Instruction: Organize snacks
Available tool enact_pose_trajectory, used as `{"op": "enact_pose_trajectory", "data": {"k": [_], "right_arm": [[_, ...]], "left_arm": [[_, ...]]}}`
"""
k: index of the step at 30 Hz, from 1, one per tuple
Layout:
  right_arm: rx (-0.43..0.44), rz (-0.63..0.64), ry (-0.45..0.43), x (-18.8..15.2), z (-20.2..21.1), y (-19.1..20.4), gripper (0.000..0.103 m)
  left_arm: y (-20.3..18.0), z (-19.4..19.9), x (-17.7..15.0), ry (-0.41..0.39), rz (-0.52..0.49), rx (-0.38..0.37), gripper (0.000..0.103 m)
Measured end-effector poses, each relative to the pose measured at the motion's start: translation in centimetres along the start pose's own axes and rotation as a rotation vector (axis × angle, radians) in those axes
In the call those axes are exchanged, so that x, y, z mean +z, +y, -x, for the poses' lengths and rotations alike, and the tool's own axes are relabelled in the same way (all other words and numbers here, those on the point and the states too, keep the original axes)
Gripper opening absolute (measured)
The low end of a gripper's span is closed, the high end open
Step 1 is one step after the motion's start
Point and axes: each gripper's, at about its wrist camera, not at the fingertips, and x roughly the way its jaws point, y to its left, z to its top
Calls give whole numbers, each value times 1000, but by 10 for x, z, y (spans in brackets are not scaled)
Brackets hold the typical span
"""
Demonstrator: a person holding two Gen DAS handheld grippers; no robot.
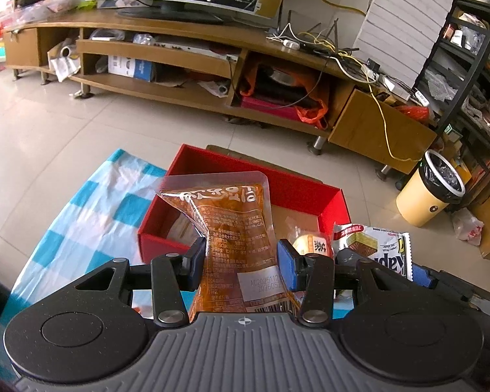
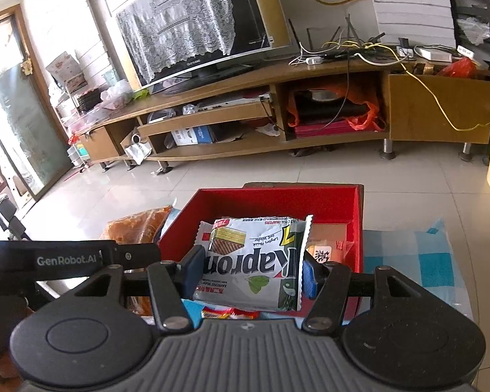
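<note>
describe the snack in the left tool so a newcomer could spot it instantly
Find the red box on the checked cloth. Just in front of it, the left tool pinches a clear pouch of orange-brown food. Unlike the neighbouring white wafer pack, it is see-through.

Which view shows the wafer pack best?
Right wrist: the wafer pack fills the centre, held in the right gripper, label readable. Left wrist catches only its upper part at right, behind the left gripper.

Both wrist views over red box [image 1: 310, 192]
</note>
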Motion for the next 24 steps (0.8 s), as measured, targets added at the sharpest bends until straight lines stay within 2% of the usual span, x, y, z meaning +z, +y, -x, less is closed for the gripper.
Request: {"op": "enact_pose_trajectory", "data": {"k": [24], "right_arm": [[-59, -30, 32, 26, -50, -25, 55]], "left_arm": [[-21, -55, 25, 17, -76, 45, 54]]}}
